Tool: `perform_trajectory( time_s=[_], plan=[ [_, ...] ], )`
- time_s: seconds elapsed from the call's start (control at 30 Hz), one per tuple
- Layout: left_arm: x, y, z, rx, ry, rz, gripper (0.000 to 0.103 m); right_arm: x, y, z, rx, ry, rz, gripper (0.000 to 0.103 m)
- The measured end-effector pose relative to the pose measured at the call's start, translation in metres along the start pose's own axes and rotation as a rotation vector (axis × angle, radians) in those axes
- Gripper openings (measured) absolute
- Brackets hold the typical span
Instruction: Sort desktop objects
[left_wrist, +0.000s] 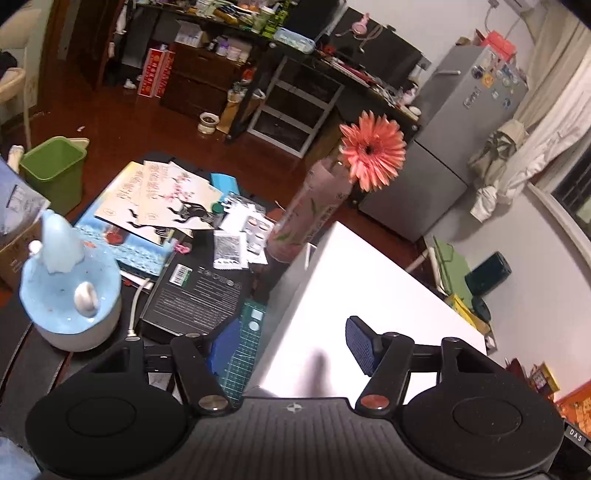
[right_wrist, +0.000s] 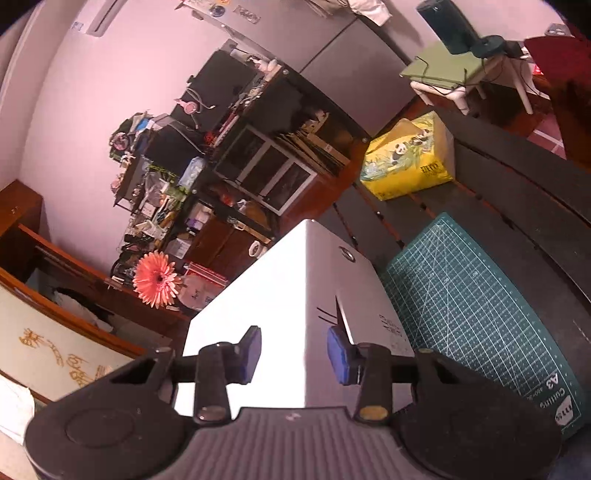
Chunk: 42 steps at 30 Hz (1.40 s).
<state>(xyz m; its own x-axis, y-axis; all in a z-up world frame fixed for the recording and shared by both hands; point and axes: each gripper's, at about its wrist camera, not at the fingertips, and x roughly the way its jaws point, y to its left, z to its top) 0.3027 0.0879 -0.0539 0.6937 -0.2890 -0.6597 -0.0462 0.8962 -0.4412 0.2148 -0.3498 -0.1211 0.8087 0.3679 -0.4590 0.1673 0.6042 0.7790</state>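
Straddling a large white box (right_wrist: 280, 314), the right gripper (right_wrist: 293, 356) has its blue pads (right_wrist: 338, 356) set partway apart on either side of the box's near corner, neither one clearly pressing on it. The left gripper (left_wrist: 291, 341), seen from the box's other side, shows one blue pad (left_wrist: 360, 343) over the white top, while its partner sits low beside the box wall; its jaws stand moderately wide with the box edge between them, and contact cannot be told. Only the right wrist view shows a green cutting mat (right_wrist: 476, 314) lying on the dark table (right_wrist: 517, 192) just beside the box, and a yellow panda-print pack (right_wrist: 406, 158) beyond it. Only the left wrist view shows a blue-and-white ornament (left_wrist: 68, 284), a black carton (left_wrist: 192, 299) and scattered papers (left_wrist: 162, 195) to the other side of the box. Both views catch an orange-pink flower (left_wrist: 371, 151) past the box's far end; the left view shows its pink bottle (left_wrist: 310, 214).
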Motion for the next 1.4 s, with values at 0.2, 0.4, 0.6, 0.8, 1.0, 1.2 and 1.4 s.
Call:
perform_trajectory(
  time_s=[0.2, 0.4, 0.6, 0.8, 1.0, 1.2, 1.4],
  plan=[
    [0.017, -0.001, -0.004, -0.004, 0.036, 0.001, 0.058, 0.006, 0.000, 0.003, -0.028, 0.040, 0.014, 0.039],
    [0.021, -0.005, -0.009, -0.005, 0.064, -0.008, 0.058, 0.012, -0.005, 0.003, -0.017, 0.076, 0.031, 0.039],
    [0.020, -0.009, -0.014, 0.011, 0.073, -0.005, 0.058, 0.014, -0.002, 0.001, -0.032, 0.095, 0.042, 0.039],
    [0.019, -0.014, -0.017, 0.036, 0.090, 0.000, 0.058, 0.012, -0.002, 0.002, -0.037, 0.068, 0.048, 0.039],
    [0.018, -0.015, -0.019, 0.035, 0.093, -0.004, 0.058, 0.013, -0.007, 0.004, -0.007, 0.042, 0.066, 0.039],
    [0.019, -0.019, -0.021, 0.050, 0.097, 0.001, 0.058, 0.015, -0.011, 0.007, 0.004, 0.022, 0.075, 0.039],
    [0.018, -0.020, -0.022, 0.050, 0.103, 0.006, 0.058, 0.019, -0.013, 0.008, 0.006, 0.004, 0.079, 0.039]
  ],
)
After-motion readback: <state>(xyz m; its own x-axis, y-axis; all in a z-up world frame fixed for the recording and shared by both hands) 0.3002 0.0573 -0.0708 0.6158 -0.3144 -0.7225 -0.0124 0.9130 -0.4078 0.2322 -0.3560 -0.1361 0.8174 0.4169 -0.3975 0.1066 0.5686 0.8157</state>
